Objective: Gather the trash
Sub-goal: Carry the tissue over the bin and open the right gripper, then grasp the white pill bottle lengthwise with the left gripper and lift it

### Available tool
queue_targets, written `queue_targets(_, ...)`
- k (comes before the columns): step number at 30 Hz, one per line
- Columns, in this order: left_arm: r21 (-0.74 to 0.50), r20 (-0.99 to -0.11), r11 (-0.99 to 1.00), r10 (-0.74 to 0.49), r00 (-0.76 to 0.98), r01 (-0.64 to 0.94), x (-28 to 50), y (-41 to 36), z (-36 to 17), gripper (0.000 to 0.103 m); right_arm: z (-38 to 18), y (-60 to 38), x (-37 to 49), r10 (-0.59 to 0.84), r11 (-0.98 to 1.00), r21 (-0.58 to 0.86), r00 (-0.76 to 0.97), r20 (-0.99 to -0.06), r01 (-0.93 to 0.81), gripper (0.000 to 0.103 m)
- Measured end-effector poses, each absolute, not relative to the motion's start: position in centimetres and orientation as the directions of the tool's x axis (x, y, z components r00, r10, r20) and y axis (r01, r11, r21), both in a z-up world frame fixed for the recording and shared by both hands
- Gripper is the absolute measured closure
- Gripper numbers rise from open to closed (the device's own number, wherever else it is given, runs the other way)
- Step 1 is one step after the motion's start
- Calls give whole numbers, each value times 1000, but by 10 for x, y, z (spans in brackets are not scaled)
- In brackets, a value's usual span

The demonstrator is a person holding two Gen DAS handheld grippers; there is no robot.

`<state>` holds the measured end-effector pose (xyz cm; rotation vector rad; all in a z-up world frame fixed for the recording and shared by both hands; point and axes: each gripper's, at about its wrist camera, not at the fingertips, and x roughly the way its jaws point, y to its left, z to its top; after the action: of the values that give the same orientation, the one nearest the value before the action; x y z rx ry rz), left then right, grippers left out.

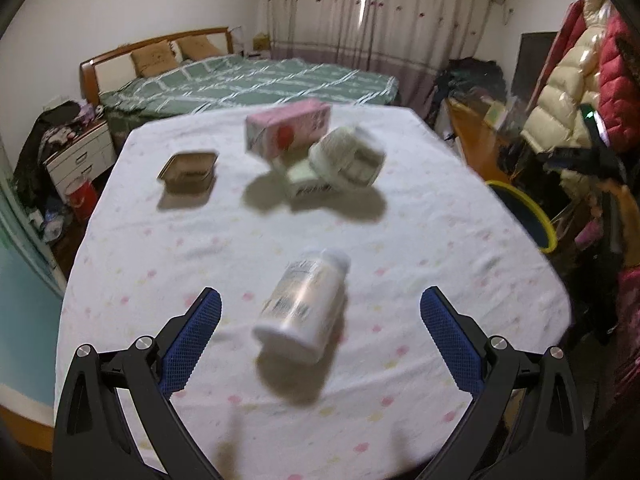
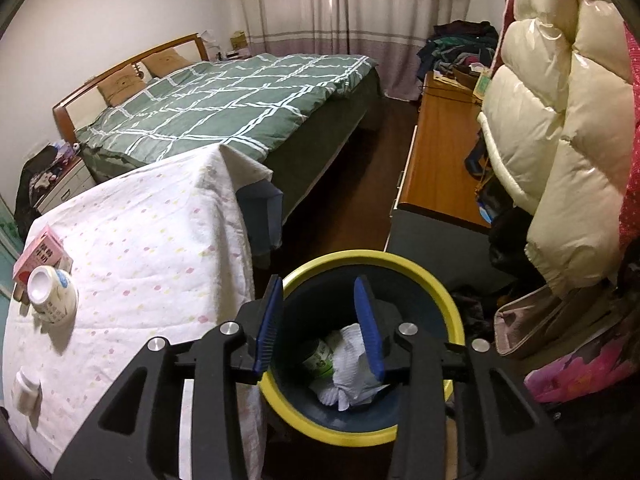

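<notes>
Bedroom, table [image 1: 400,240] under dotted cloth. Bottle [image 1: 302,300] lies near, long axis running near-to-far, centred ahead of left gripper [image 1: 320,312], jaws wide apart, empty. Right gripper [image 2: 320,320] part-open, empty, over bin [image 2: 436,280].

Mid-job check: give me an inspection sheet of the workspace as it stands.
Surface: table under a dotted white cloth.
Job's things: white bottle lying down, pink carton, white jar, brown tray; yellow-rimmed bin holds crumpled paper.
Clutter: small white box under the jar.
Grippers: left tongs open around the bottle; right tongs open, empty, over the bin.
Cables: nothing seen.
Surroundings: bed, hanging coats.
</notes>
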<state>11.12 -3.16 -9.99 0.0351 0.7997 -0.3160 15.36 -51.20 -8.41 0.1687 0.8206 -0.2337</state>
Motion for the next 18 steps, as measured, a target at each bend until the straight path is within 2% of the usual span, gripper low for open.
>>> queue_targets(6, -137, -739, 953, -279, 613, 269, 121, -18, -124, 5, -84, -501, 155, -114, 969, 64, 666, -737, 237, 67)
queue_targets(10, -194, -759, 934, -337, 557, 300, 128, -25, -138, 5, -84, -494, 154, -101, 973, 66, 668, -737, 220, 67)
queue_targets(18, -234, -773, 921, -371, 514, 312, 142, -48, -148, 5, -85, -492, 150, -90, 975, 70, 667, -739, 209, 67)
